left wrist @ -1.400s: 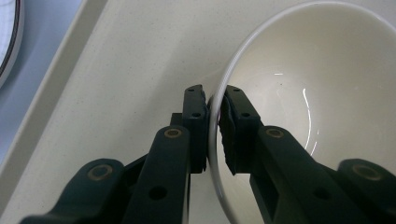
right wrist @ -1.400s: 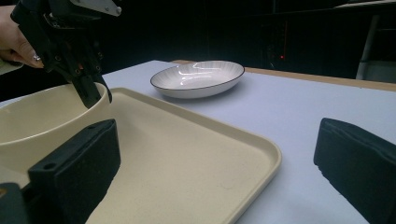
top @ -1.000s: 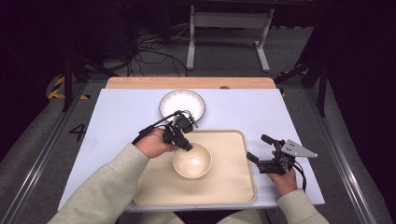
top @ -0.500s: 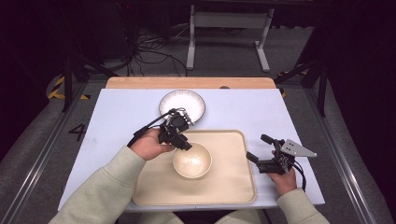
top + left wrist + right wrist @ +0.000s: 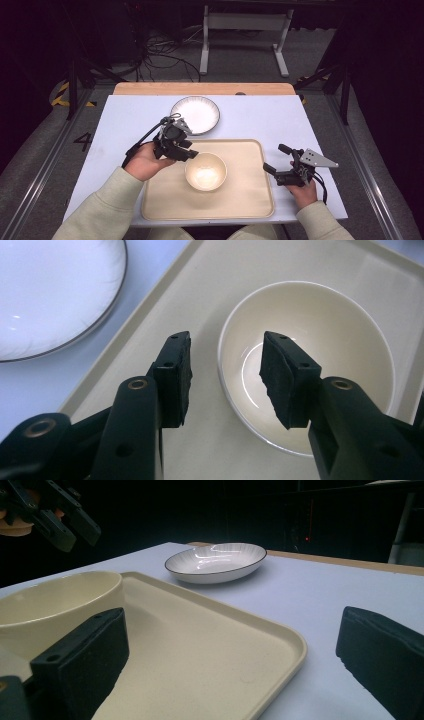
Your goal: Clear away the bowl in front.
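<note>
On the bench (image 5: 125, 120), the tray (image 5: 250, 200) is already carrying the cream bowl (image 5: 205, 171), which the left gripper (image 5: 225, 375) has just been releasing, fingers parting with the rim between them untouched, while the white plate (image 5: 195, 115) is waiting outside and the right gripper (image 5: 274, 159) is resting open.

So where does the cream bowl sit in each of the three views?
High view: cream bowl on the tray, centre, lower half.
Left gripper view: right of centre, behind the jaws.
Right gripper view: left edge, mid-height.
Shared landmark: the white plate beyond the tray.
</note>
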`<state>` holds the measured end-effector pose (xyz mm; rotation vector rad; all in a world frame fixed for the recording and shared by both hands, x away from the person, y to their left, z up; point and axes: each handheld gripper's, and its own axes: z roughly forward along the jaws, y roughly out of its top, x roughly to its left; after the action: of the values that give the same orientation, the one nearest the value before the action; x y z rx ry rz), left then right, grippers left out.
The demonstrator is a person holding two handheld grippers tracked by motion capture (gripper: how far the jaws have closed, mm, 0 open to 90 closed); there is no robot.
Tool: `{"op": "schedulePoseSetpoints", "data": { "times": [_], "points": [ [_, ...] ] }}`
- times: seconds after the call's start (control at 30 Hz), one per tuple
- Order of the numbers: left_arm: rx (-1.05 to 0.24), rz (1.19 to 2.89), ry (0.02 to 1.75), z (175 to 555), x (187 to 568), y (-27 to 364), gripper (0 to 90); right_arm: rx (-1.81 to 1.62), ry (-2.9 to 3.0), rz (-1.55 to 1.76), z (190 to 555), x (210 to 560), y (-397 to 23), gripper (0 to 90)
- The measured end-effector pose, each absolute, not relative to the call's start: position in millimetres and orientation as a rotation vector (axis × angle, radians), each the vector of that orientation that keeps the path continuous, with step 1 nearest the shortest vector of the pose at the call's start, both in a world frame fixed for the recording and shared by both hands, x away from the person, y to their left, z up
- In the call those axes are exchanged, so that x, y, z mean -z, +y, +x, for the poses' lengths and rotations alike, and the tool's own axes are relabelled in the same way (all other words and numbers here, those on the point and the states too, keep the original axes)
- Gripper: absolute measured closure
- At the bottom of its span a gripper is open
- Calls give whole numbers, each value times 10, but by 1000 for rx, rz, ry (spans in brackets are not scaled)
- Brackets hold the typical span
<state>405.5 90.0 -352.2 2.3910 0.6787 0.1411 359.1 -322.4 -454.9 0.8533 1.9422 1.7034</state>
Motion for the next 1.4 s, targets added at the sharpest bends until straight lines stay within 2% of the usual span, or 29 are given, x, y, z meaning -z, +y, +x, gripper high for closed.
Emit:
{"op": "schedulePoseSetpoints", "data": {
  "times": [0.27, 0.63, 0.83, 1.4],
  "points": [
    [-204, 2267, 657, 3919, 3478, 1144, 531, -1707, 1936, 857, 3588, 4546, -3235, 8],
    [-307, 2046, 658, 3756, 3550, 1523, 391, -1711, 1930, 856, 3584, 4544, -3244, 8],
    [-375, 1934, 638, 3678, 3690, 1669, 306, -1706, 1931, 855, 3578, 4541, -3245, 8],
    [-423, 1706, 629, 3562, 4089, 2008, 135, -1678, 1924, 822, 3552, 4522, -3237, 0]
  ]
}}
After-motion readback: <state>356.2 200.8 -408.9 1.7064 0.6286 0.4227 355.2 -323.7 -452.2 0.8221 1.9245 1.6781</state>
